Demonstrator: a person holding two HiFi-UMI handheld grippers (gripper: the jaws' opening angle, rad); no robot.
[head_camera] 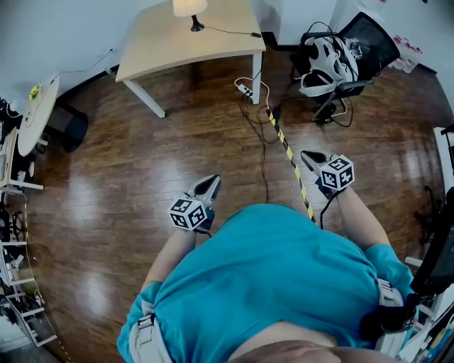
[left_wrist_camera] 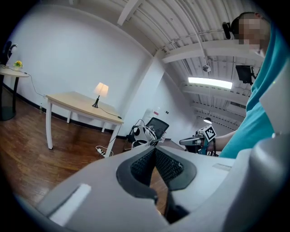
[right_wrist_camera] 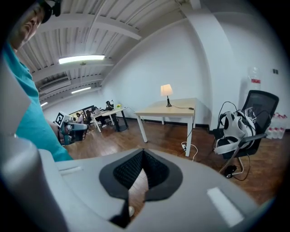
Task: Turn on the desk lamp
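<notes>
The desk lamp (head_camera: 190, 10), with a cream shade on a dark stem, stands at the back of a light wooden table (head_camera: 206, 42) far across the room. It also shows small in the left gripper view as the lamp (left_wrist_camera: 100, 93) and in the right gripper view as the lamp (right_wrist_camera: 166, 93). Its cord runs across the tabletop. The person in a teal shirt holds both grippers at waist height over the wooden floor, well short of the table. My left gripper (head_camera: 213, 181) and my right gripper (head_camera: 306, 154) are shut and hold nothing.
An office chair (head_camera: 358, 42) carrying white headgear stands right of the table. A power strip (head_camera: 245, 89) and cables lie by the table leg. A yellow-black strip (head_camera: 289, 157) runs along the floor. A round white table (head_camera: 35, 113) stands at the left.
</notes>
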